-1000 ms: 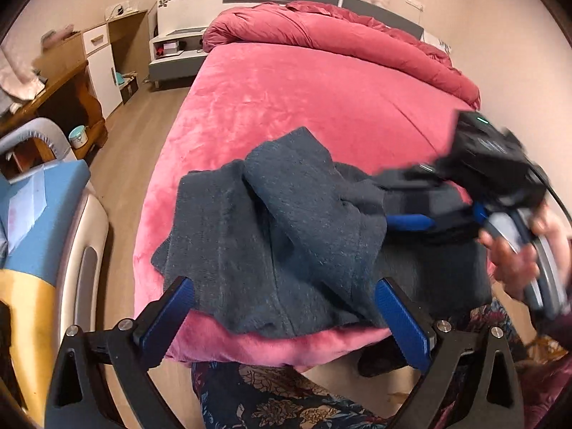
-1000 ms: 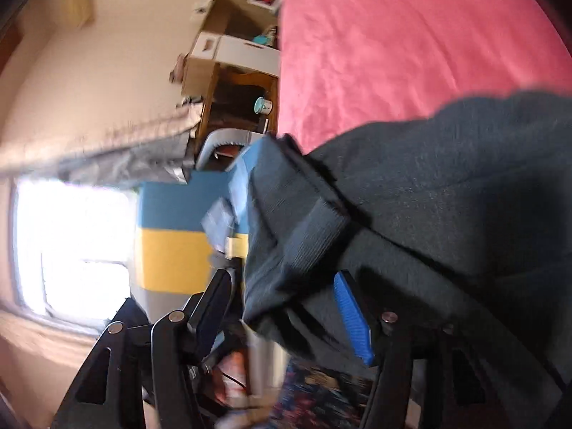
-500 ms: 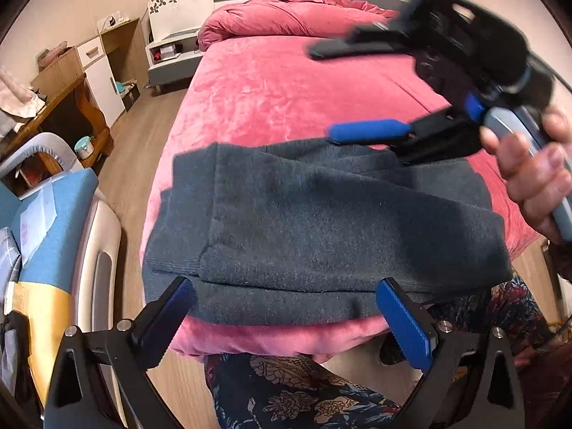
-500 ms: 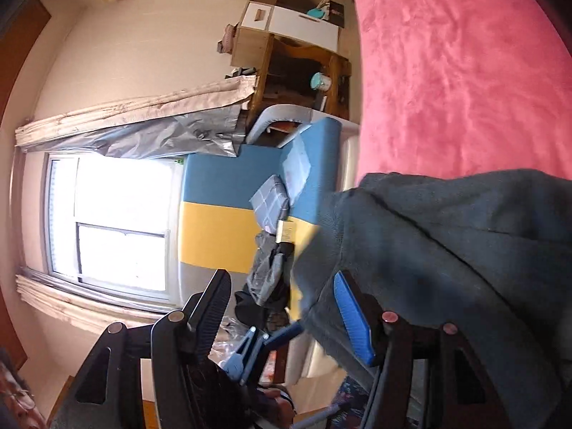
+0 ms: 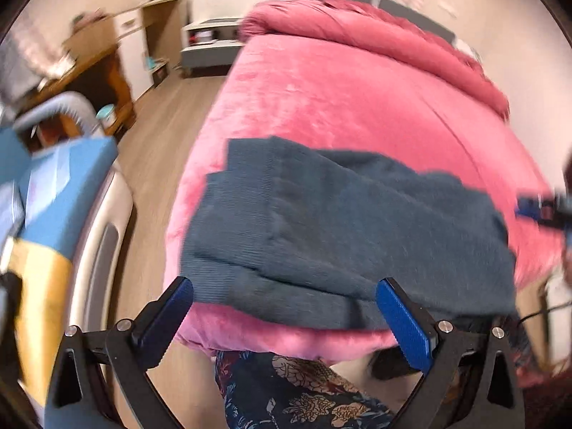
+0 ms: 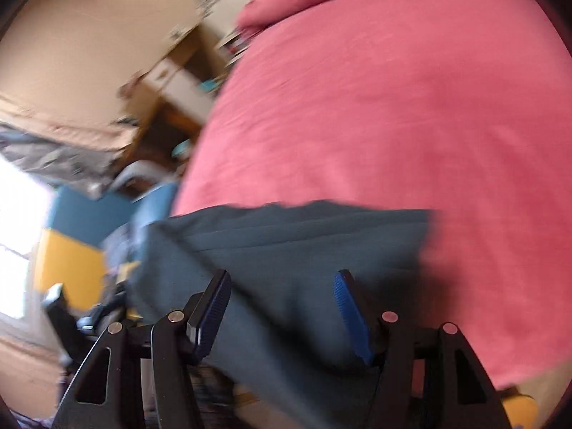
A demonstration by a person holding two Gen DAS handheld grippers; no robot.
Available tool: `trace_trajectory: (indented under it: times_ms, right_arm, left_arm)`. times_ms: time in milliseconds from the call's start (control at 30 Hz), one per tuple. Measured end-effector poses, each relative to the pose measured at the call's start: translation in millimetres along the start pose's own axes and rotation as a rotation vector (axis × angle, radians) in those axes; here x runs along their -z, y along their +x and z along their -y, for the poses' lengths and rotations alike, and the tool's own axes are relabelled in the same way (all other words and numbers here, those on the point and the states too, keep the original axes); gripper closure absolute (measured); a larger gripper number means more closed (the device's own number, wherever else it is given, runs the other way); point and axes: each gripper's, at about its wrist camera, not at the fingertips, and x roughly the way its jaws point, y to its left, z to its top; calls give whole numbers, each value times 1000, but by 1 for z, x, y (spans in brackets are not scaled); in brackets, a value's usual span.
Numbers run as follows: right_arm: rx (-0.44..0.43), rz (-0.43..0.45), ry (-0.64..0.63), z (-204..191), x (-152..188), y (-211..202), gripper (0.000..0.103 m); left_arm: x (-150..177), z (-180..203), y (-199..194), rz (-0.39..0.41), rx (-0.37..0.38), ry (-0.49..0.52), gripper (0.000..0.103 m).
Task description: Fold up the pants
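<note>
Dark teal-grey pants [image 5: 339, 228] lie folded in a flat band across the near end of the pink bed [image 5: 357, 96]. They also show in the right wrist view [image 6: 286, 250]. My left gripper [image 5: 286, 311] is open and empty, just short of the pants' near edge. My right gripper [image 6: 282, 307] is open and empty above the pants' near side. A blurred part of the right gripper [image 5: 540, 209] shows at the far right of the left wrist view. Both views are motion-blurred.
A blue and yellow chair [image 5: 46, 214] stands left of the bed over wooden floor [image 5: 157, 164]. A wooden desk [image 5: 89, 71] and white cabinets [image 5: 203, 39] stand at the back left. Floral fabric [image 5: 286, 389] shows below the bed's edge. A bright window [image 6: 14, 243] is at far left.
The right gripper let go of the pants, which dropped into a flat folded band, then swung from high over the bed down to the right. The left gripper stayed open and shifted slightly.
</note>
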Motion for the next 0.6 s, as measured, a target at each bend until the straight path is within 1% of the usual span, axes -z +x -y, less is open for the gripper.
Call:
trace_trajectory:
  times_ms: [33, 67, 133, 200, 267, 333, 400, 467, 500, 533, 567, 600]
  right_arm:
    - [28, 11, 18, 12, 3, -7, 41]
    - [63, 22, 50, 28, 7, -13, 41]
    - [70, 25, 87, 43, 12, -16, 41]
    - [82, 41, 107, 55, 14, -16, 41]
    - [74, 45, 100, 53, 9, -11, 41]
    - [76, 48, 73, 49, -2, 0, 41]
    - [112, 36, 27, 42, -15, 16, 41]
    - [121, -12, -9, 36, -26, 37, 41]
    - [129, -49, -16, 36, -32, 51, 45]
    - [120, -96, -30, 36, -36, 64, 65]
    - [121, -130, -57, 33, -38, 71, 84]
    - [135, -133, -78, 31, -39, 71, 93]
  left_arm:
    - [-1, -7, -4, 19, 25, -40, 0]
    - [-3, -10, -6, 31, 39, -60, 0]
    - [-8, -13, -11, 54, 63, -87, 0]
    - [-12, -11, -13, 71, 74, -85, 0]
    - [-22, 1, -9, 65, 107, -60, 0]
    - [-24, 20, 1, 43, 100, 0, 0]
    - [-24, 33, 11, 17, 106, 51, 0]
    - [-21, 48, 23, -9, 97, 108, 0]
    - [-19, 55, 28, -20, 94, 136, 0]
    - [-17, 62, 34, -37, 93, 173, 0]
    - [-15, 65, 40, -51, 78, 194, 0]
    - [-13, 68, 49, -75, 37, 217, 0]
